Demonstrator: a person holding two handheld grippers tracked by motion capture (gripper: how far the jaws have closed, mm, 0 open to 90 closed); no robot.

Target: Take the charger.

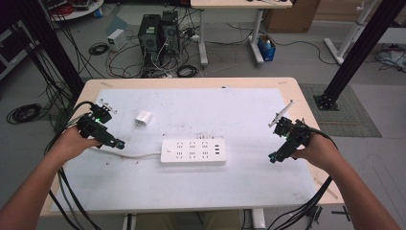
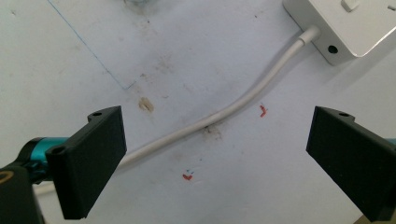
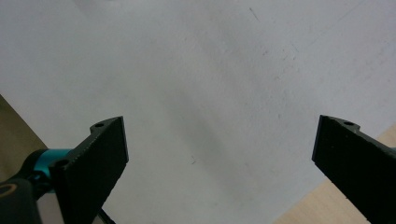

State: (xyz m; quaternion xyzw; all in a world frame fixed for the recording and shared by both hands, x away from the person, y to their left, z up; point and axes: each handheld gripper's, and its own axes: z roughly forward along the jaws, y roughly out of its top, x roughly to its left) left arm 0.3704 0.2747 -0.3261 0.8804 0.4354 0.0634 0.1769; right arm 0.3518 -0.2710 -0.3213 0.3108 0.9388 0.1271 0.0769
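A white power strip point(image 1: 193, 152) lies flat near the middle of the counter point(image 1: 191, 82), on a white mat point(image 1: 239, 182) that covers most of the top. Its cord point(image 1: 139, 155) runs left from the strip's left end toward the left tool point(image 1: 118, 144). A small white charger point(image 1: 143, 117) sits on the mat up and left of the strip, apart from it.

The left tool hangs low over the mat at the left, held in the left hand point(image 1: 72, 143). In the left gripper view its jaws stand wide apart and hold nothing; the cord point(image 2: 224, 112) passes across the mat between and beyond them, up to the strip's corner point(image 2: 345, 28).

The right tool point(image 1: 273, 156) is held by the right hand point(image 1: 318, 151) near the mat's right edge, well apart from the strip. In the right gripper view its jaws are also spread wide and hold nothing, over bare mat point(image 3: 187, 84) with the wooden counter edge point(image 3: 317, 205) at the lower right.
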